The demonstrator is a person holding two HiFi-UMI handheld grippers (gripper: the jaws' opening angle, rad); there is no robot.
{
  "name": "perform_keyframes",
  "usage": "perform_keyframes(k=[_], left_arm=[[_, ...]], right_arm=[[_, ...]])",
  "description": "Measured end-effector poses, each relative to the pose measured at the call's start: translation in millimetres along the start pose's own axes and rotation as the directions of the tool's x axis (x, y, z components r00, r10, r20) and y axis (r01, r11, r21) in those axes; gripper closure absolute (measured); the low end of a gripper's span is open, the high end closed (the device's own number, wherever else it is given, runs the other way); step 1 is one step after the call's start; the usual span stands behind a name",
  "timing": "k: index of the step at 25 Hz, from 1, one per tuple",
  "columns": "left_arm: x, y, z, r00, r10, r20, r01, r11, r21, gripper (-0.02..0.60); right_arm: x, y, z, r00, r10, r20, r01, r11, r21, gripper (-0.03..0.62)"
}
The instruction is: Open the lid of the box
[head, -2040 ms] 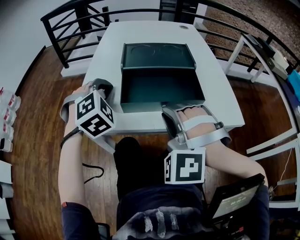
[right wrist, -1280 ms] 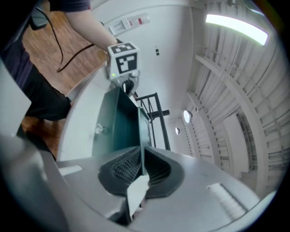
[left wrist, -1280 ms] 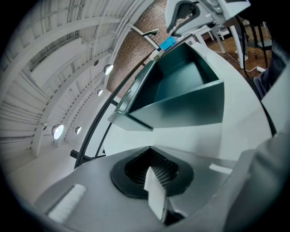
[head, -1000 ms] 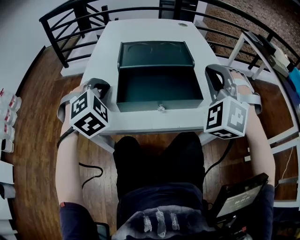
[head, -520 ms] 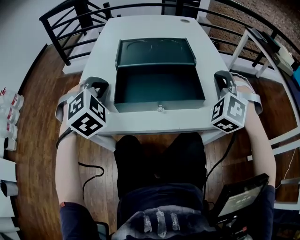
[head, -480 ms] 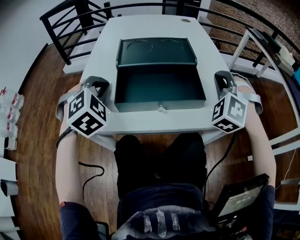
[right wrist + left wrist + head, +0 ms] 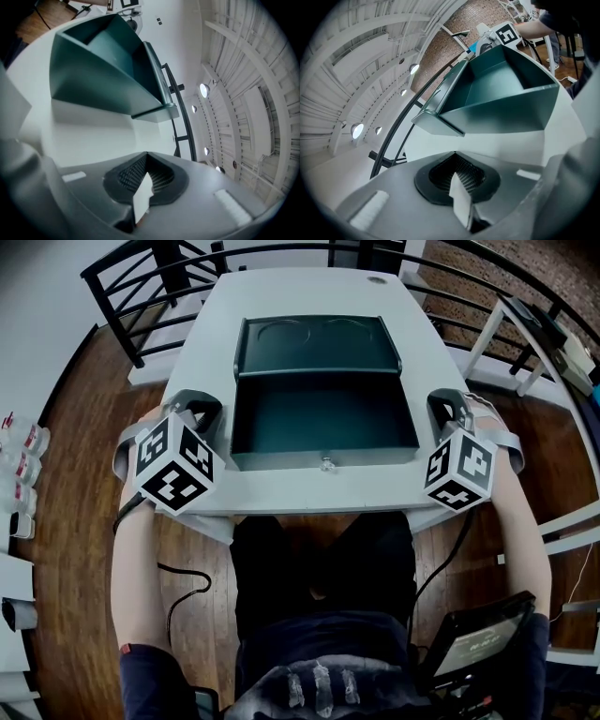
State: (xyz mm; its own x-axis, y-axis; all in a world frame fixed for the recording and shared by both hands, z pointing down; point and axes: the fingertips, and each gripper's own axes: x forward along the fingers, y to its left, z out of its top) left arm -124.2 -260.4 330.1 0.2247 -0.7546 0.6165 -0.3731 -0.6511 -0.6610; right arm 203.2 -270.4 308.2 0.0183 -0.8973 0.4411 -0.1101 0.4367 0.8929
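Observation:
The dark green box [image 7: 323,418] stands open in the middle of the white table [image 7: 309,488]. Its lid [image 7: 317,345] lies folded back flat on the far side, and a small metal latch [image 7: 325,464] shows on the front wall. My left gripper [image 7: 192,409] rests shut at the table's left edge, apart from the box. My right gripper [image 7: 448,407] sits shut at the right edge, also clear of it. In the left gripper view the box [image 7: 501,98] and lid [image 7: 440,105] lie beyond the shut left gripper [image 7: 457,176]. The right gripper view shows the box [image 7: 98,65] beyond the right gripper [image 7: 145,176].
A black railing [image 7: 150,277] curves round the table's far side. White frames [image 7: 525,343] stand to the right, bottles [image 7: 19,442] to the left on the wood floor. A tablet screen [image 7: 473,638] sits at my lower right.
Two seconds ago my right gripper was at the box's front wall by the latch; it has swung out to the table's right edge. Left gripper and box have stayed put.

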Motion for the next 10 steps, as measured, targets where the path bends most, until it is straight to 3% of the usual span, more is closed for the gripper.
perform_keyframes(k=[10], left_arm=[[4.8, -7.6, 8.3, 1.000, 0.025, -0.005, -0.025, 0.999, 0.025, 0.566]], right_arm=[[7.4, 6.0, -8.7, 0.998, 0.052, 0.023, -0.054, 0.997, 0.053, 0.591]])
